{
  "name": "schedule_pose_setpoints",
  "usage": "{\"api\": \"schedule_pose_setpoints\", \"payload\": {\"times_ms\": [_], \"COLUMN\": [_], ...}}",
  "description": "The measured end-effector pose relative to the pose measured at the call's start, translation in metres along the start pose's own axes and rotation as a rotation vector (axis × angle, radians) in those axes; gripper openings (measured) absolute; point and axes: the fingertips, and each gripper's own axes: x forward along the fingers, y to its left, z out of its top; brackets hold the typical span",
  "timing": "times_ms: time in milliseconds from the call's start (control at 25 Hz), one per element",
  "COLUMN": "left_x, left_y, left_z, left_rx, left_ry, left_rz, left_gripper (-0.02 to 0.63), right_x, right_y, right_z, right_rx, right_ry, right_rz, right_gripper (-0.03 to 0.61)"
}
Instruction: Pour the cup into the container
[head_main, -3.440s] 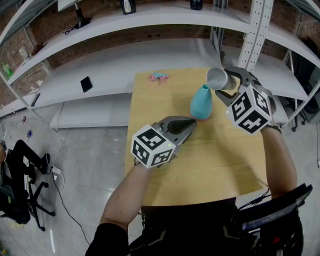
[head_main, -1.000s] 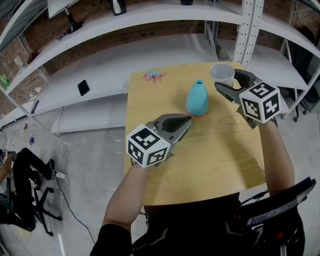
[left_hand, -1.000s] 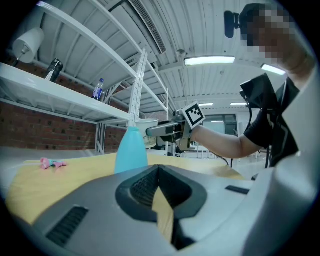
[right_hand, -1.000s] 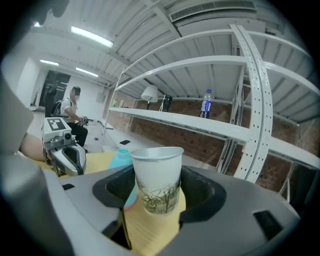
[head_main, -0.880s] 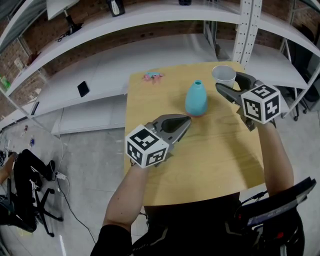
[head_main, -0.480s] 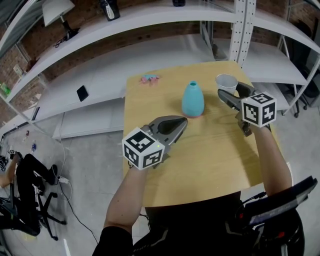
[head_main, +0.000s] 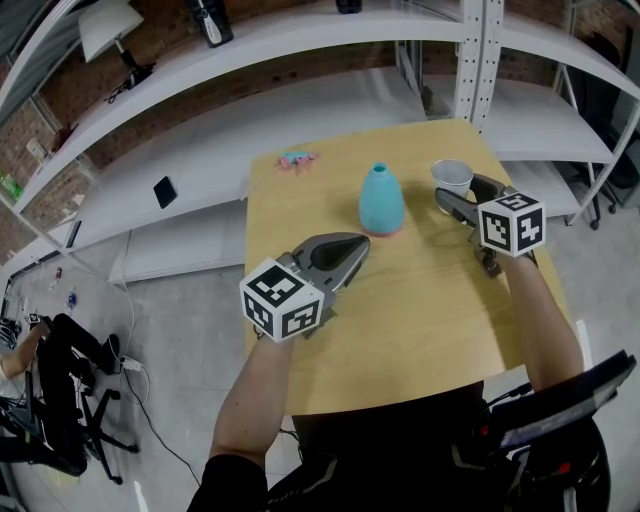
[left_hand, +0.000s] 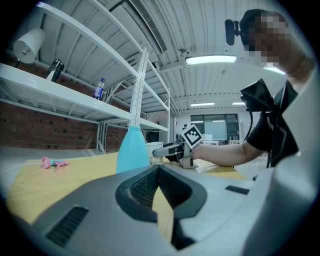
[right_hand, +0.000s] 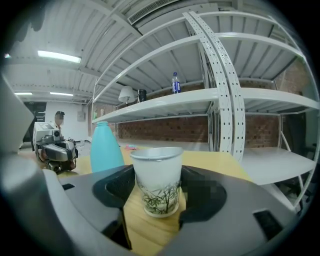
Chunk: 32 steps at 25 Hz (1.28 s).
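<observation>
A teal, bottle-shaped container (head_main: 381, 200) stands upright near the far middle of the wooden table (head_main: 420, 320). To its right a white paper cup (head_main: 452, 178) with a leaf print (right_hand: 157, 180) stands upright on the table. My right gripper (head_main: 462, 192) has a jaw pressed against each side of the cup. In the right gripper view the container (right_hand: 105, 147) is left of the cup. My left gripper (head_main: 343, 252) hovers in front of the container, shut with nothing in it; its view shows the container (left_hand: 132, 150) ahead and the cup (left_hand: 152, 150) behind it.
A small pink object (head_main: 296, 158) lies at the table's far left corner. White shelving with a perforated upright (head_main: 470, 50) runs behind the table. A dark phone (head_main: 163, 191) lies on the low shelf at left. The table's right edge is close to the cup.
The cup was held tilted above the container's mouth; the right gripper has since carried it right and down, and it stands upright on the table. The left gripper has barely moved.
</observation>
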Motion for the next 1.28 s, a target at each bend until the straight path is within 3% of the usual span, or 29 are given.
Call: {"api": "schedule_pose_setpoints", "payload": {"times_ms": [560,1000,1160,1200,1280], "left_x": [0.001,0.002,-0.002,-0.004,-0.008], "left_y": [0.0,0.0,0.004,0.003,-0.006], "left_z": [0.001,0.001,0.0,0.003,0.015], "left_rx": [-0.001,-0.001,-0.052,-0.064,-0.055], "left_ry": [0.001,0.002,0.023,0.02,0.002], "left_rz": [0.003,0.007,0.034,0.039,0.045], "left_gripper": [0.0,0.0,0.0,0.0,0.0], "right_x": [-0.002,-0.042,-0.064,-0.069,-0.08], "right_y": [0.005,0.002,0.012,0.017,0.026], "right_z": [-0.007,-0.001,0.008,0.011,0.015], "right_rx": [0.011,0.022,0.024,0.016,-0.003], "right_ry": [0.032,-0.015,-0.063,-0.075,-0.101], "right_rz": [0.035,-0.016,-0.001,0.007,0.016], "right_gripper": [0.288,0.294,0.291,0.284,0.2]}}
